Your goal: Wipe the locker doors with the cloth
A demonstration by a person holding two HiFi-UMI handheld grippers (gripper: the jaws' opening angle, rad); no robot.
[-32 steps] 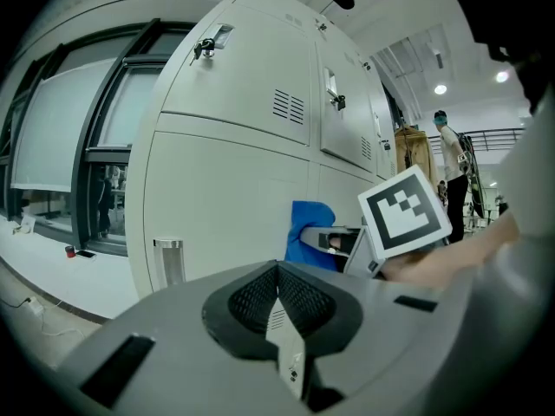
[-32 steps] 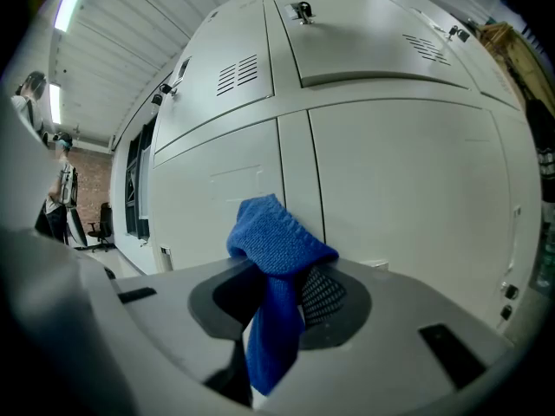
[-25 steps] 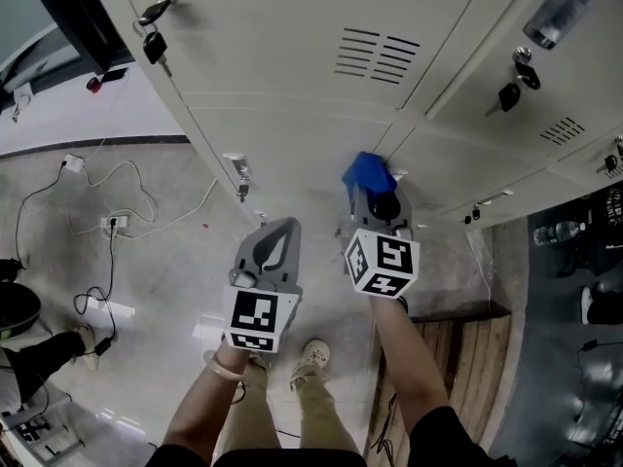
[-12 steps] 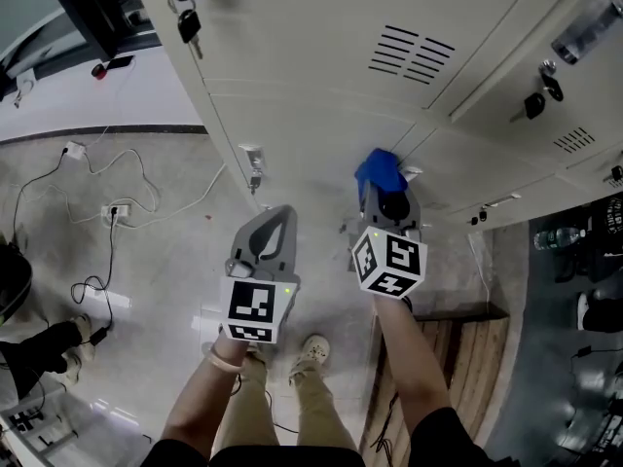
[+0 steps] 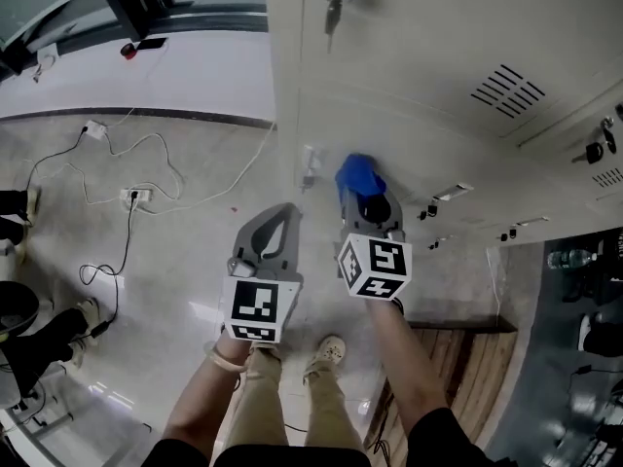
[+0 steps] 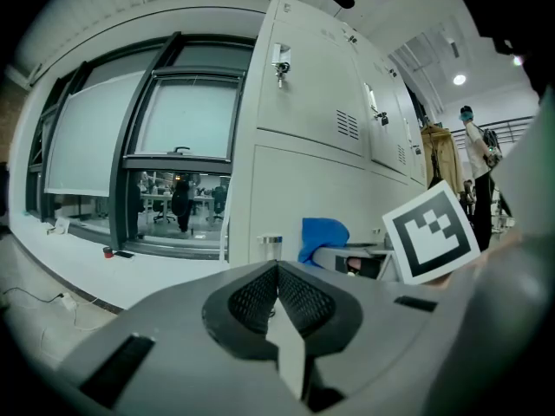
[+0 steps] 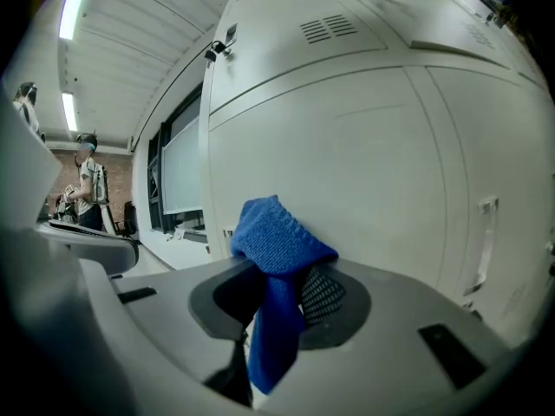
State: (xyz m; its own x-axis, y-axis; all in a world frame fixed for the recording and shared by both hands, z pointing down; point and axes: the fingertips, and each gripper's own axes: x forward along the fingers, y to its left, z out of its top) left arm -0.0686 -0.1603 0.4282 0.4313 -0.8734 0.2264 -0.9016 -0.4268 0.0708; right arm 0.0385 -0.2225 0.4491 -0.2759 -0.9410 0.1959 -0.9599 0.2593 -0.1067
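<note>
Wiping step, I'd say: right gripper [image 7: 277, 295] fingers pinch the blue cloth [image 7: 276, 241], held at 12 o'clock by the lower locker door [image 5: 409, 149] — contact unclear. Left gripper [image 6: 277, 273] fingers closed, empty. Next: press and sweep across the panel.

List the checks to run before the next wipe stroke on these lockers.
1. Blue cloth clamped in the right claw: ok, jaws shut on it, a tuft sticking out ahead.
2. Cloth in contact with the locker door: cannot tell; it is close, but no view shows contact.
3. Left claw out of the way: ok, shut, empty, held beside the right one.
4. Stroke path free of hardware: not ok; a door pull sits just left of the cloth.
5. Key in the upper lock: ok, well above the cloth.
6. Floor cable clear of the feet: ok, off to the left.
</note>
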